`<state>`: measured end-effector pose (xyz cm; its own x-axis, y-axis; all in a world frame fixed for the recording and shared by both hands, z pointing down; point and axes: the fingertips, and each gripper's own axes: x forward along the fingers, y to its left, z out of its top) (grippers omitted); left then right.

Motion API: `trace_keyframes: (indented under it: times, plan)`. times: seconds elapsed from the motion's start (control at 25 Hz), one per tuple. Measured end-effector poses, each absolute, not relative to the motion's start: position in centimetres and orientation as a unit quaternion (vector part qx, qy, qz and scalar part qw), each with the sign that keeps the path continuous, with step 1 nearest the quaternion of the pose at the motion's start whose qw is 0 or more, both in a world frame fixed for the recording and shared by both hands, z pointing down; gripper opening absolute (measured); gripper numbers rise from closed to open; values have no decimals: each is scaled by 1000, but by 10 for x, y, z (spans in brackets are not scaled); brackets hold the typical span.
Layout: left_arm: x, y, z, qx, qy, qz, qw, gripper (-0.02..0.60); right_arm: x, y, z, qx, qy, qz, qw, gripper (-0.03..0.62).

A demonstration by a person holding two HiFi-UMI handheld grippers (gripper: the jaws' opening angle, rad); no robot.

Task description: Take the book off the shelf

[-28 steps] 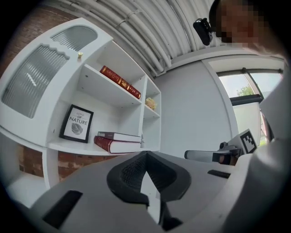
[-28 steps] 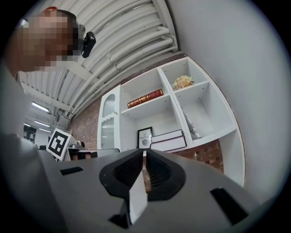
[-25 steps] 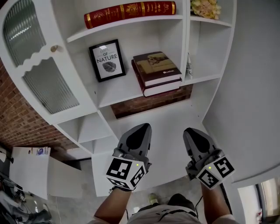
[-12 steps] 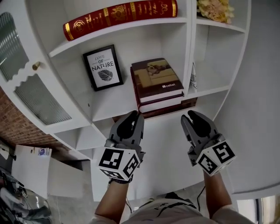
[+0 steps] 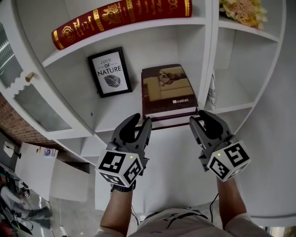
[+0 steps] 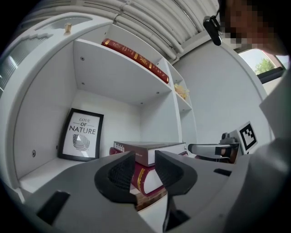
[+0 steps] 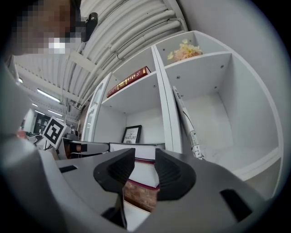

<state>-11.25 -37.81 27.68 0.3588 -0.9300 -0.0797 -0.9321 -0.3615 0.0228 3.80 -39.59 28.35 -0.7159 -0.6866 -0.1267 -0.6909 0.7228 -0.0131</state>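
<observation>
**Both grippers at the book stack, jaws opening**

Surface: white shelf unit. Its middle shelf (image 5: 115, 109) carries a framed "Love of Nature" print (image 5: 110, 71) standing at the back. The stack lies at the shelf's right end, against the divider and out to the front edge.

The top book (image 5: 169, 90) has a brown cover and lies flat on a dark red lower book (image 5: 172, 118).

My left gripper (image 5: 140, 121) sits just before the stack's front left corner. Its jaws are opening, with a narrow gap and nothing between the pads.

My right gripper (image 5: 202, 119) is at the front right corner, by the divider. Its jaws are also opening and empty. Contact with the books: cannot tell.

Room:
- The shelf above holds a red gilt book (image 5: 120, 14) lying flat.
- Flowers (image 5: 243, 11) are in the upper right compartment.
- A thin booklet (image 5: 211, 92) leans in the right compartment.
- A ribbed glass door (image 5: 32, 102) is at left, with brick wall (image 5: 14, 125) below it.
</observation>
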Motion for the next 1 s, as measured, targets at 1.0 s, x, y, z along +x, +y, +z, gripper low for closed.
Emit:
trace_keyframes:
  times: [1.0]
  plan:
    - [-107, -383, 272, -833, 553, 17, 9, 87, 27, -410, 281, -357, 933, 50, 13, 133]
